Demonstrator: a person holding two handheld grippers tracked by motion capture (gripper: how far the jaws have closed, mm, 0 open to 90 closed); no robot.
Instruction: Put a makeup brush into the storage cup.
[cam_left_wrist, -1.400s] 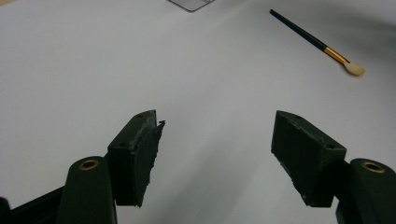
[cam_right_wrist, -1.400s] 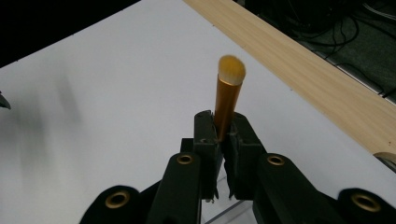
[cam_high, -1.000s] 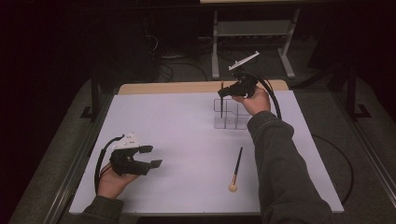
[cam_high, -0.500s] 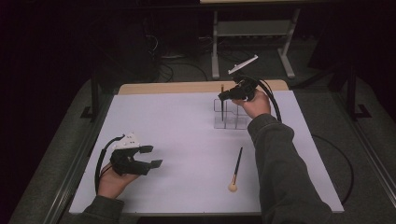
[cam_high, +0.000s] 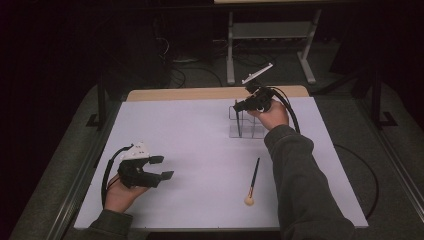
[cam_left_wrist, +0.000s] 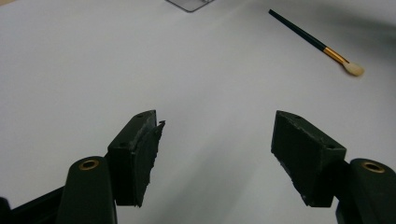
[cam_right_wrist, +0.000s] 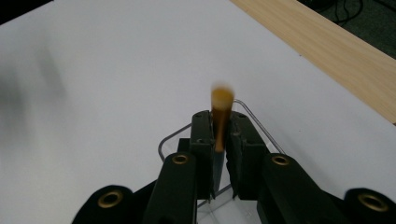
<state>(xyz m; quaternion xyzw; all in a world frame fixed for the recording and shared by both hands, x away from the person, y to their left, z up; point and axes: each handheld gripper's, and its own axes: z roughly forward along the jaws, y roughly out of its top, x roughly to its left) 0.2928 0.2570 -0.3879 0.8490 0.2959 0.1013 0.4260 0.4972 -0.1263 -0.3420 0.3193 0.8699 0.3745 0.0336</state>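
Observation:
My right gripper hovers over a clear plastic holder at the back right of the white mat. A make-up brush with an orange tip stands upright between its jaws, its dark handle reaching down into the holder. The jaws have just been opening; a narrow gap shows beside the brush, whose tip is blurred. A second brush lies flat on the mat near the front, also seen in the left gripper view. My left gripper rests at the front left, open and empty.
The white mat covers a wooden table whose bare far edge shows behind it. A metal stand and cables lie on the dark floor beyond. A corner of the holder shows in the left gripper view.
The right hand has barely shifted above the holder. The left hand and the brush on the mat have kept still.

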